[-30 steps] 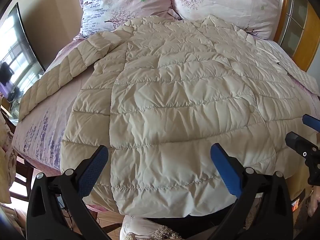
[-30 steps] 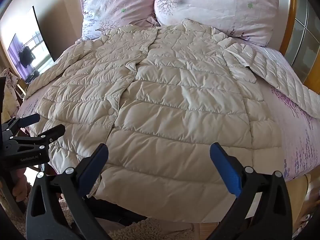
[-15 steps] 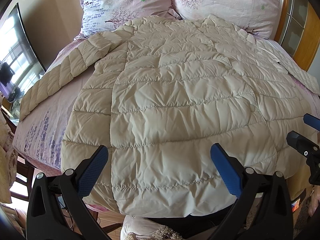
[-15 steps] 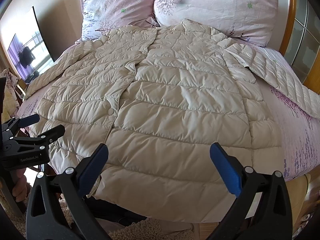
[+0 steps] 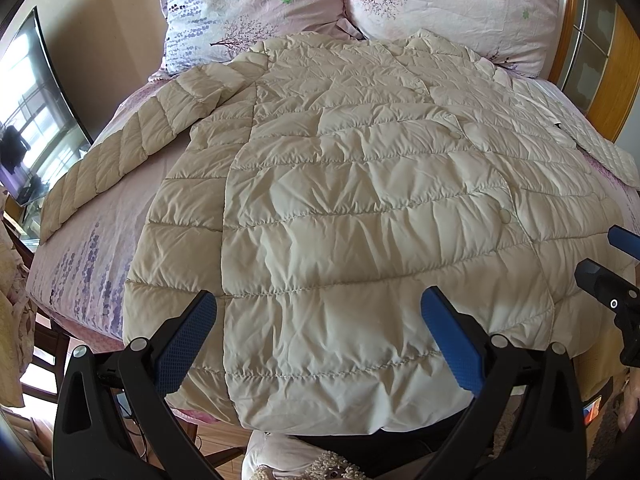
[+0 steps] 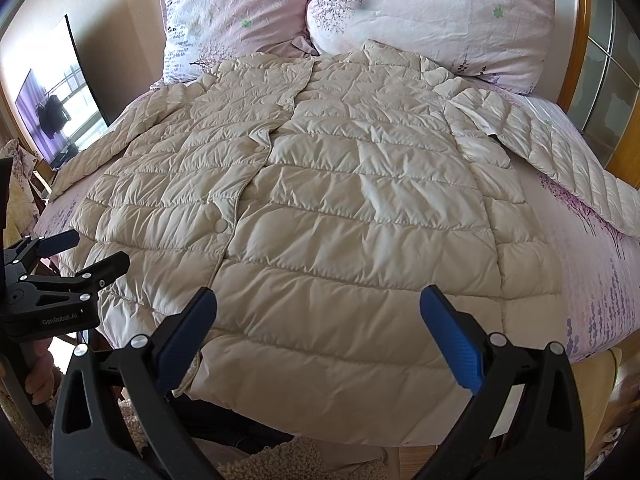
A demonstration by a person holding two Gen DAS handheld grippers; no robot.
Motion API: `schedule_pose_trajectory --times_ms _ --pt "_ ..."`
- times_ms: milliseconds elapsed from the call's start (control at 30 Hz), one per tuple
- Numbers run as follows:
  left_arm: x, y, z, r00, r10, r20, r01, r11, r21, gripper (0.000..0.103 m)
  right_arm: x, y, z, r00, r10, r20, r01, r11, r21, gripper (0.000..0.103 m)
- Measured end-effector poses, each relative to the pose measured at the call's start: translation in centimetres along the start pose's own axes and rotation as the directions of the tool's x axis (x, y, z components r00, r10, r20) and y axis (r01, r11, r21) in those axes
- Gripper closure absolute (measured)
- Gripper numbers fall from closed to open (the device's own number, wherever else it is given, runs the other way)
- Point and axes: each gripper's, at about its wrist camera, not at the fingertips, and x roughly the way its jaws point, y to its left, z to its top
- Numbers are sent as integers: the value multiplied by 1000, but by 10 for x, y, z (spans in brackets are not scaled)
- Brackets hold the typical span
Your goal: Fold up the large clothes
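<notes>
Both the left gripper (image 5: 318, 344) and right gripper (image 6: 318, 344) hover released above the jacket's (image 5: 360, 220) hem.

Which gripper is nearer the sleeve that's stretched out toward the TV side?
Left. The left gripper hovers open over the hem on the side of that sleeve. The right gripper, also open, is over the hem's other half, across the jacket.

A cream quilted puffer coat (image 5: 352, 216) of smooth, faintly shiny cloth, creased between its stitched rows, lies on a matt pink floral cotton sheet (image 6: 592, 280). Two wrinkled matt floral pillows (image 6: 432, 12) lean against a glossy varnished wooden headboard (image 5: 624, 64). The black matt plastic left gripper (image 5: 320, 344) has blue dimpled rubbery pads (image 5: 184, 344).
</notes>
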Motion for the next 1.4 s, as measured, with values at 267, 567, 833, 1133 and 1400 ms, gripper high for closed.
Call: schedule_pose_trajectory --times_ms 267,567,833,1133,1400 --pt "0 0 0 1000 1 0 -1 1000 1 1 0 -1 0 1000 2 0 -2 1000 1 2" --pt "0 0 0 1000 1 0 -1 1000 1 1 0 0 1 1000 7 4 -7 1000 4 2" --pt "-1 6 -1 1000 1 3 -1 1000 1 1 -1 0 1 1000 18 13 -18 1000 11 2" --pt "-1 8 2 1000 2 6 -2 1000 6 1 2 -8 3 999 30 18 -31 998 48 2" --pt "5 9 12 995 -95 -17 95 995 26 1 3 -30 7 996 41 81 -49 994 103 2"
